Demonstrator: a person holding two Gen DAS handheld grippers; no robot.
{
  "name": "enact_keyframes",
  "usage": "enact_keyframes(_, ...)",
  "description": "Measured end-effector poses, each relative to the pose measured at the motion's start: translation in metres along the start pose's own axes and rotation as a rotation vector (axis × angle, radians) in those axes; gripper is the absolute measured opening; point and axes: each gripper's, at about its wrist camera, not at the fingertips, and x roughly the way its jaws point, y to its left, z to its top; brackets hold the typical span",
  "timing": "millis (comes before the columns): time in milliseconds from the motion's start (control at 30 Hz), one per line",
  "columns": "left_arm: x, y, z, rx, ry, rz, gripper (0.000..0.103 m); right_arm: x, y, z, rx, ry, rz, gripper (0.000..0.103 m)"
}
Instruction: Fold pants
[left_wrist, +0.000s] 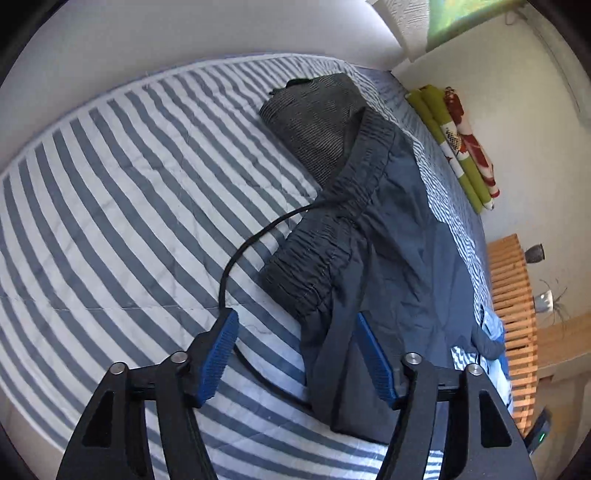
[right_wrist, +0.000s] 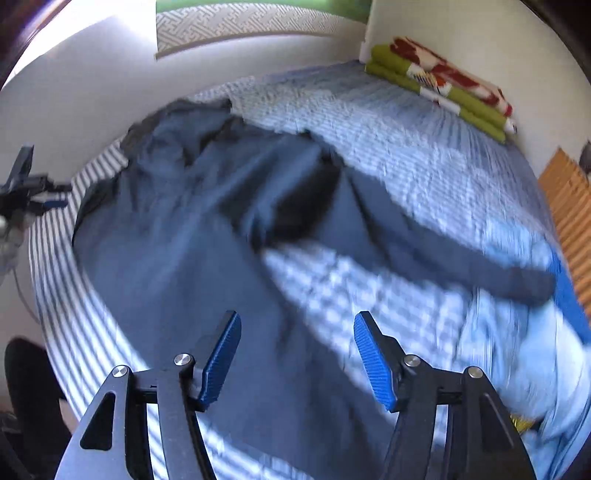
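Note:
Dark navy pants (left_wrist: 399, 236) lie on the striped bed cover (left_wrist: 129, 203), with the gathered elastic waistband (left_wrist: 314, 258) toward me and a black drawstring (left_wrist: 251, 240) looping off it. My left gripper (left_wrist: 297, 321) is open just over the waist end; a fold of the pants and the cord lie between its blue pads, which do not press on them. The right wrist view is blurred: the pants (right_wrist: 184, 240) spread out with two legs parting to the right. My right gripper (right_wrist: 298, 319) hangs open above the near leg with nothing pinched. The left gripper (right_wrist: 33, 192) shows at the far left edge.
A folded grey garment (left_wrist: 314, 114) lies beyond the waistband. Rolled green and red blankets (left_wrist: 461, 140) rest against the wall at the bed's far side. A wooden slatted frame (left_wrist: 513, 314) stands to the right, with light blue clothing (right_wrist: 517, 332) heaped beside it.

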Motion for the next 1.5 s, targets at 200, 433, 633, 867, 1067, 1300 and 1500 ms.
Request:
enact_keyframes(200, 0.050, -0.010, 0.001, -0.051, -0.013, -0.031, 0.063, -0.006, 0.004, -0.066, 0.038, 0.047, -0.018, 0.060)
enact_keyframes(433, 0.035, -0.026, 0.006, -0.014, -0.096, 0.032, 0.025, -0.003, 0.000, -0.060, 0.058, 0.047, -0.045, 0.060)
enact_keyframes(633, -0.042, -0.020, 0.025, 0.025, -0.279, 0.204, 0.021, -0.004, -0.022, -0.060, 0.076, 0.045, -0.092, 0.060)
enact_keyframes(867, -0.045, -0.019, 0.026, 0.064, -0.221, 0.270, 0.038, -0.019, -0.076, -0.094, 0.208, 0.065, -0.150, 0.060)
enact_keyframes(1067, -0.051, -0.069, -0.035, 0.275, -0.148, 0.148, 0.040, -0.058, -0.141, -0.152, 0.334, 0.056, -0.227, 0.060)
enact_keyframes(1300, 0.010, -0.183, -0.119, 0.513, 0.064, -0.026, 0.053, -0.076, -0.177, -0.215, 0.430, 0.089, -0.224, 0.060)
enact_keyframes(1500, 0.083, -0.282, -0.182, 0.710, 0.219, -0.067, 0.059, -0.092, -0.156, -0.237, 0.293, 0.065, -0.228, 0.060)
